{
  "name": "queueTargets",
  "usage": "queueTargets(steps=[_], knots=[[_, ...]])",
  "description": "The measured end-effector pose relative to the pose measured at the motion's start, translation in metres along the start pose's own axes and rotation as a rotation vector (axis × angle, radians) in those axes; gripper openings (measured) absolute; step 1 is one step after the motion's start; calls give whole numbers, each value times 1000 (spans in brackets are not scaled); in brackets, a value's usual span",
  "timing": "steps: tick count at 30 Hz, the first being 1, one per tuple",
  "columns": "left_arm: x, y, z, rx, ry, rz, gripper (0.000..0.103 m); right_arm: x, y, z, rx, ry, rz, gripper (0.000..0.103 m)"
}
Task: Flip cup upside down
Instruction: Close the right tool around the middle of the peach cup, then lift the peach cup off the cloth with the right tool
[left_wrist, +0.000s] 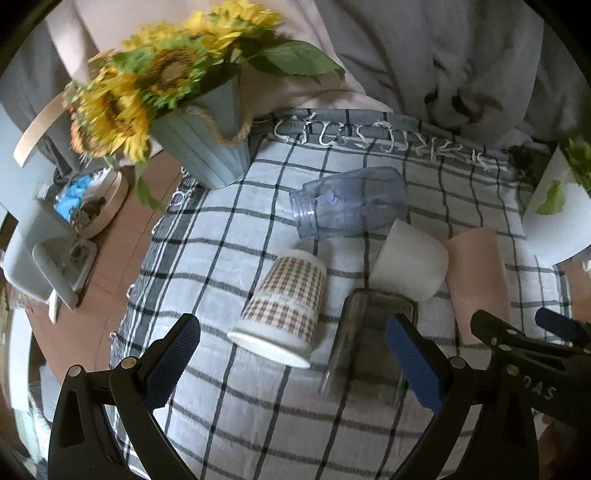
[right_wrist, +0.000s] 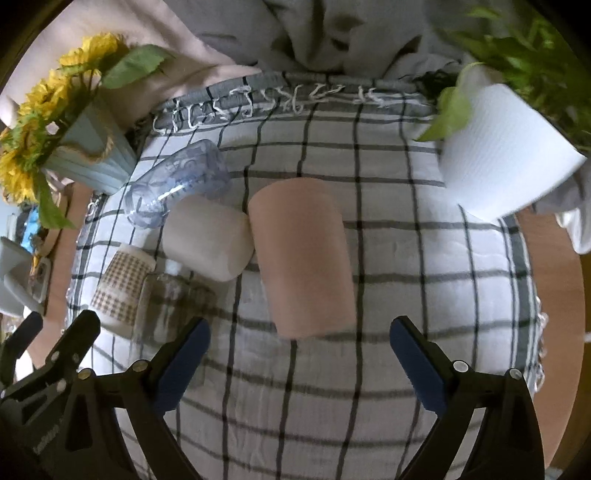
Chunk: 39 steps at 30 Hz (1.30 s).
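While both tools were held spread and empty, the pink cup (right_wrist: 303, 254) was seen lying on its side just ahead of the right tool (right_wrist: 299, 354); its middle should be gripped squarely, then turned mouth-down.

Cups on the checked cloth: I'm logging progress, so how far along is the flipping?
Done: the plaid cup, white cup, pink cup and clear glass look mouth-down. In hand: nothing; left gripper and right gripper are open and empty. Left: the blue bottle lies on its side.
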<state>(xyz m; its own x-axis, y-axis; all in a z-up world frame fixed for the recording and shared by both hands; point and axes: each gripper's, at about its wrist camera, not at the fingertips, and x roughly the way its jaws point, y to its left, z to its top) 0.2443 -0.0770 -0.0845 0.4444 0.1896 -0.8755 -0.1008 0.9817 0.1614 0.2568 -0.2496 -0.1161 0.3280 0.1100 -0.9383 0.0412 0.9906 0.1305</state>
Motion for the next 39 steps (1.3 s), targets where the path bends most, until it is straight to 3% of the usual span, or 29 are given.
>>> queueTargets(steps=[9,16,26,39], knots=[[26,-13,11,24,52,35,103,45,-3,29,-4,96,-8,90],[33,-16,13,33,63,46,103,68,-5,33,14,150,5,71],[24,-11,6,57,39,44,103,57,-2,21,32,113,8,70],[-18,17,-32,62,-8,-29,103,-22,2,-35,103,-58,-27,69]])
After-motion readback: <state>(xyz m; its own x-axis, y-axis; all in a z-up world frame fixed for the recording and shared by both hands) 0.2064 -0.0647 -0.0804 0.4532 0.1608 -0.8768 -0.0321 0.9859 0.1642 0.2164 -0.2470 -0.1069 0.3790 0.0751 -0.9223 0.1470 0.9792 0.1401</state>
